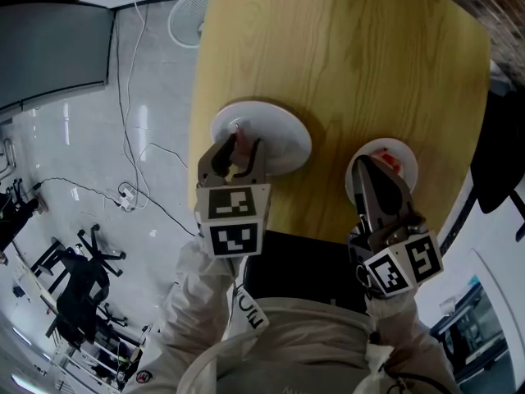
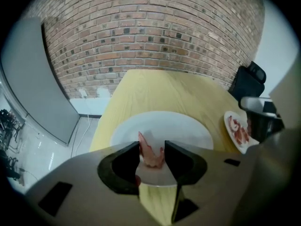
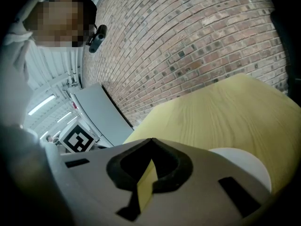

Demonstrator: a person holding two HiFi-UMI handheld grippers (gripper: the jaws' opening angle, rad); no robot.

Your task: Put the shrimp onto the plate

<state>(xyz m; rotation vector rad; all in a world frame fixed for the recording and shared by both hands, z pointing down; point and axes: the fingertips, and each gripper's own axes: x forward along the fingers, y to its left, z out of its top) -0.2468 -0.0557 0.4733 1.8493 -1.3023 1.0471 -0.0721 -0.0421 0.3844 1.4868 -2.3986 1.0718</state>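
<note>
A pink shrimp (image 2: 149, 155) stands tail-up between the pads of my left gripper (image 2: 153, 146), which is shut on it just over the near part of the large white plate (image 2: 183, 125). The head view shows that gripper (image 1: 236, 149) at the large plate's (image 1: 283, 130) near left side, the shrimp (image 1: 242, 143) poking out past its tips. My right gripper (image 1: 367, 167) is shut with nothing in it, above a small white plate (image 1: 404, 153) that holds more shrimp (image 1: 391, 163). In the right gripper view the jaws (image 3: 151, 143) meet at their tips.
Both plates sit near the front edge of a light wooden table (image 1: 369, 56). A black chair (image 1: 502, 150) stands at its right. Cables (image 1: 131, 195) lie on the shiny floor to the left, a grey panel (image 1: 49, 48) beyond. A brick wall (image 2: 155, 32) lies ahead.
</note>
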